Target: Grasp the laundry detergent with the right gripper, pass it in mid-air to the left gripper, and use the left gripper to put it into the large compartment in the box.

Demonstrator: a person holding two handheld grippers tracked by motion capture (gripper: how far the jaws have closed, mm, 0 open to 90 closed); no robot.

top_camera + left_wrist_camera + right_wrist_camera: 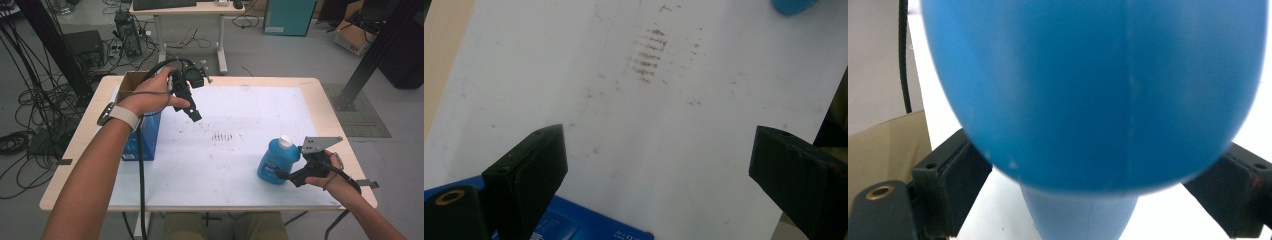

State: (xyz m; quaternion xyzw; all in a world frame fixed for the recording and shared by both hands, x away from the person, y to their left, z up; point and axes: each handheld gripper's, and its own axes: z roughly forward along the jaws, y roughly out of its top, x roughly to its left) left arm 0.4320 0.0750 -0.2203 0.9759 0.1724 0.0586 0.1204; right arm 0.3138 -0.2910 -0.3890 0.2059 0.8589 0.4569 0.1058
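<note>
Bottle (278,161), blue with a white cap, stands upright on the white sheet (235,150) that covers the table (320,85), near the sheet's front right corner. Right gripper (283,175) lies low just beside the bottle's base, held by the person's right hand (327,175), with the grey plate (320,144) on top of it just right of the bottle's shoulder. In the right gripper view the bottle's blue body (1093,95) bulges between the two black jaws, which stand at either side of it. The jaws appear to meet the bottle's sides, but the blur leaves it unclear whether the pads press on it, so I cannot tell if it is gripped.

Left gripper (195,116) hangs in the air well apart from the bottle, beyond it and to its left, over the far left part of the sheet. The left hand (152,92) holds it tilted down toward the sheet. Its jaws stand wide apart with nothing between them; the left gripper view shows bare sheet with brown smudges (648,57) in the gap.

A blue box (142,137) stands at the sheet's left edge, far left of the bottle, just below the left hand; a corner of it (584,225) shows under the left jaw.
</note>
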